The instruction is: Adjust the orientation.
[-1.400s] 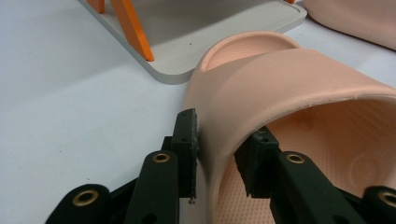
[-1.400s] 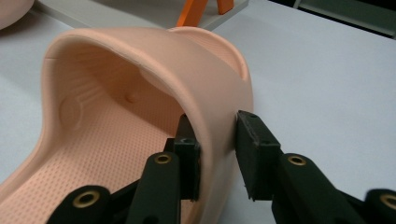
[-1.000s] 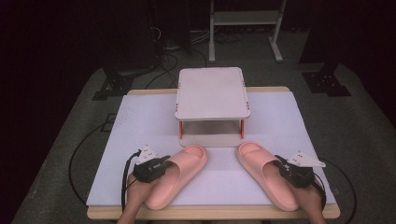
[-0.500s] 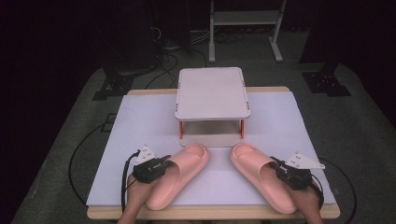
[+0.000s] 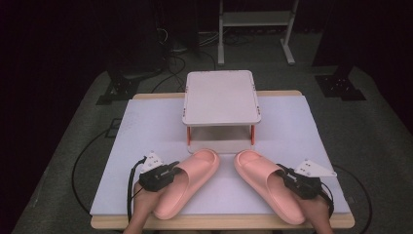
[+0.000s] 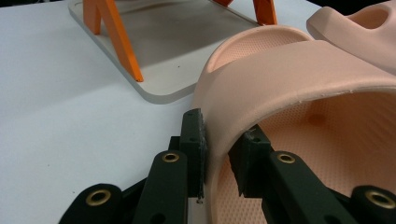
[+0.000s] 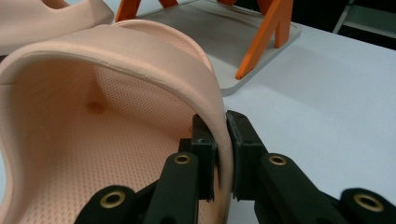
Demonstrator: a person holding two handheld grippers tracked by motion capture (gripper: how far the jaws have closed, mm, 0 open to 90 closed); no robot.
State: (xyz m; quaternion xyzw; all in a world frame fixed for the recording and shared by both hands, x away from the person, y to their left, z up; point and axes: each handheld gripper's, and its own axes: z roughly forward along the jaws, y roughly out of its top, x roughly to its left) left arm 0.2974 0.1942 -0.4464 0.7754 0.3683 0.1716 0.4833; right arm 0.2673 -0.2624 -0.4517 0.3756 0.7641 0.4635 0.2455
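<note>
The white worktop (image 5: 122, 146) carries a small two-level rack (image 5: 221, 95) with orange legs at its middle. Just in front of the rack lie two pink slippers, toes pointing toward it and close together. The left slipper (image 5: 187, 183) has its outer strap edge pinched tight in the left tool (image 6: 223, 151). The right slipper (image 5: 265, 187) is pinched the same way by the right tool (image 7: 222, 144).
</note>
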